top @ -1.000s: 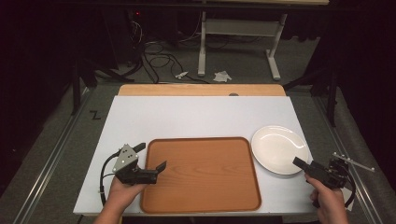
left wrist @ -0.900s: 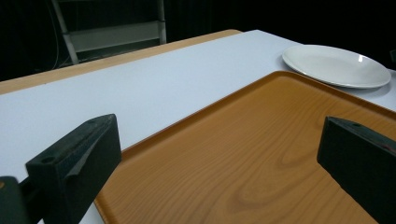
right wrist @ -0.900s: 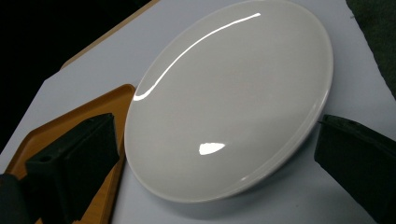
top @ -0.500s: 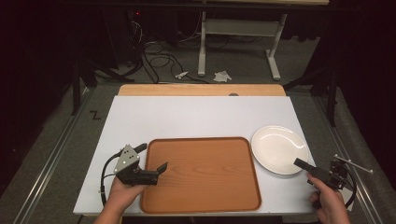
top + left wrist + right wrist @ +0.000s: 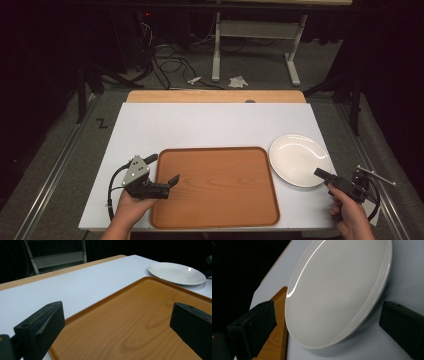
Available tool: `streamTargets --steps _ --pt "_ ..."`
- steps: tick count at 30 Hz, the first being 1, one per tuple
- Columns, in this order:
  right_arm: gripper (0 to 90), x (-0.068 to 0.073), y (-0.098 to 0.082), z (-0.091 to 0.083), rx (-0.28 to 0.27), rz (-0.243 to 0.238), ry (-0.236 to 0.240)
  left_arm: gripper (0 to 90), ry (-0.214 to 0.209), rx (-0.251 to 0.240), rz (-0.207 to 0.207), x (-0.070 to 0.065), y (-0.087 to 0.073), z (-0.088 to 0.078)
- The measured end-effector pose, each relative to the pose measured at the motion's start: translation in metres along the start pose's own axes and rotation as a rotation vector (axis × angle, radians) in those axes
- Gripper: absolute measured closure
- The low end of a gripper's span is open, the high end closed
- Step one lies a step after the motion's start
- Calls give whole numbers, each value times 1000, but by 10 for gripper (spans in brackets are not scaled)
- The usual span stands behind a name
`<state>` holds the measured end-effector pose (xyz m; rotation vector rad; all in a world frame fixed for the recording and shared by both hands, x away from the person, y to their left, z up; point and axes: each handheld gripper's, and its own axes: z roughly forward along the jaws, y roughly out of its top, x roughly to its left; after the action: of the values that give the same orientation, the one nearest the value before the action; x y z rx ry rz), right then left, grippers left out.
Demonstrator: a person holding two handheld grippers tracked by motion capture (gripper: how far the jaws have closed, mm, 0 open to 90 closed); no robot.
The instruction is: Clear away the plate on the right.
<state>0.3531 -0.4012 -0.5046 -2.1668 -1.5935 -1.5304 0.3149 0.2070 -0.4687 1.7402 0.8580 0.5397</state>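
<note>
An orange-brown wooden tray (image 5: 215, 185) lies at the table's near middle, with a bare white plate (image 5: 299, 160) just right of it. My left gripper (image 5: 162, 170) is open at the tray's left rim, one jaw over the table and one over the tray. In the left gripper view the gripper (image 5: 116, 315) frames the tray (image 5: 140, 322), and the plate (image 5: 176, 272) lies beyond. My right gripper (image 5: 322, 175) hovers open at the plate's near right edge. The right gripper view has that gripper (image 5: 327, 312) spread either side of the plate (image 5: 337, 290), touching nothing.
The white tabletop (image 5: 210, 125) stretches behind the tray, ending in a wooden strip (image 5: 215, 96) at the far edge. Beyond it are cables and a metal stand (image 5: 255, 35) on the dark floor. A corner of the tray (image 5: 278, 325) lies left of the plate.
The right gripper has shifted only slightly by the plate's near edge. The left gripper, tray and plate stay where they were.
</note>
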Motion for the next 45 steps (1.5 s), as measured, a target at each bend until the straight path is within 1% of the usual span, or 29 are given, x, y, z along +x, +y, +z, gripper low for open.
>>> streamTargets --steps 3,4,7,8,16,18,19,22,24,25,27,32,37,40,42,45 --pt "21 -1 1 1 0 27 20 4 0 -6 -1 0 0 -1" --pt "21 -2 2 2 -6 21 23 4 0 -6 1 0 0 -2" --pt "24 -2 3 3 -5 37 23 4 0 -5 3 0 -1 -3" --pt "24 -2 3 4 -6 45 33 4 0 -4 3 0 -1 -3" --pt "27 -3 6 8 -15 66 42 4 7 -4 2 0 -3 -7" --pt "28 -2 7 8 -12 83 43 4 9 -5 0 0 -3 -9" --pt "28 -3 7 9 -16 77 42 4 10 -3 1 1 -3 -10" --pt "34 -3 10 10 -12 96 42 4 18 -5 0 1 -4 -13" --pt "65 -4 12 11 -4 97 35 4 23 -7 -1 1 -5 -15" --pt "91 -3 13 11 -3 91 23 4 26 -7 -1 2 -5 -16" --pt "164 -2 14 11 14 75 -13 4 28 -7 -2 2 -5 -17" --pt "308 -1 15 11 21 44 -78 5 30 -6 4 1 -6 -20" --pt "364 -3 15 10 21 54 -82 5 22 -2 8 0 -6 -19" --pt "371 -4 14 9 19 54 -81 6 19 -1 15 -1 -5 -18" --pt "373 -3 13 10 9 37 -88 7 17 1 19 -1 -5 -19" --pt "397 -2 13 10 13 33 -96 7 17 0 18 -1 -5 -19"
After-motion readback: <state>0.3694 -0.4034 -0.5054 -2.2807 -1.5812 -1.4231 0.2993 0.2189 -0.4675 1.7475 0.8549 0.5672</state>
